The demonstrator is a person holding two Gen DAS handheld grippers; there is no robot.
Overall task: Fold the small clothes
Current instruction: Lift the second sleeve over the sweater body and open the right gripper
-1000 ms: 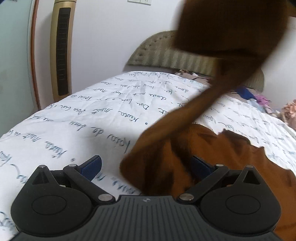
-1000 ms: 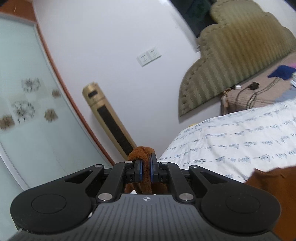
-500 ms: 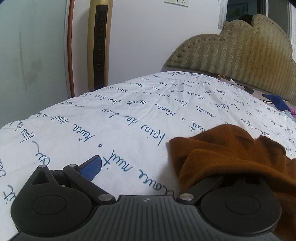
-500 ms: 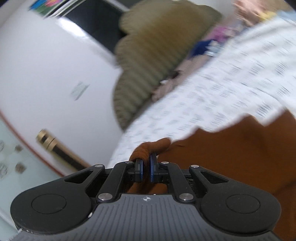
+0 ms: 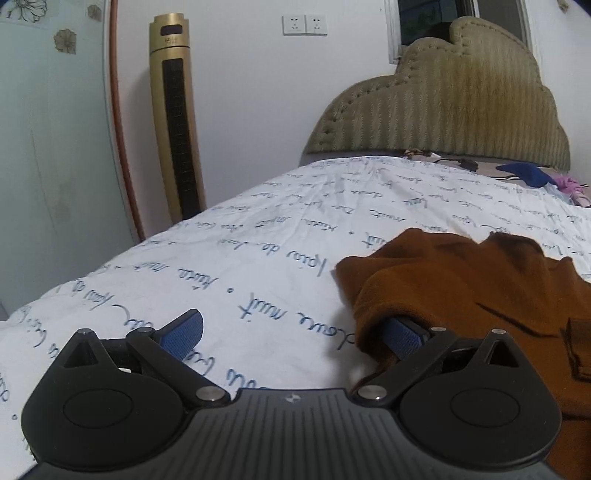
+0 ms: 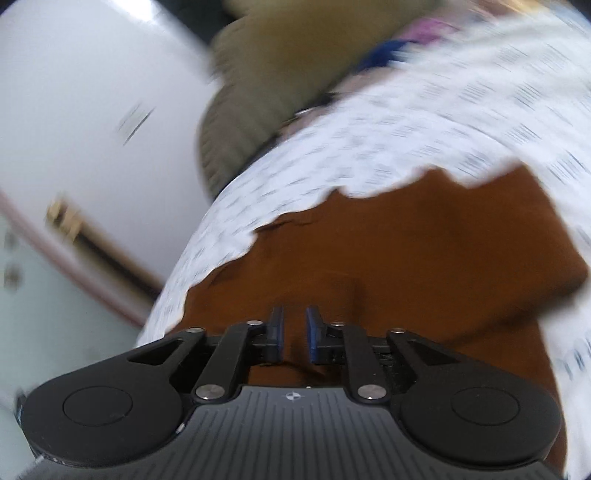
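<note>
Left tool (image 5: 291, 332) spread wide over the white bed cover printed with blue handwriting (image 5: 258, 266), gripping nothing. Left blue pad bare above the cover; right blue pad partly tucked under a rolled edge of the rust-brown fleece garment (image 5: 461, 295). Garment lying on the bed cover, to the right of this tool and a little ahead, with bumps and folds, not flat. Nothing between the two pads except the printed cover below.

Right tool (image 6: 294, 334) low over the same rust-brown fleece garment (image 6: 406, 251), jaws opening, a narrow gap between the blue pads. Brown cloth visible under and behind the gap, but pads not pressing on it. Garment spread ahead of this tool and to both sides, its far edge uneven against the bed cover (image 6: 424, 129). Right view blurred, fine details unclear.

Beyond the left tool, at the far end of the bed: olive tufted headboard (image 5: 443, 110). Ahead to the left: tall gold tower fan (image 5: 177, 122) against the white wall, double wall socket (image 5: 304, 24) above.
</note>
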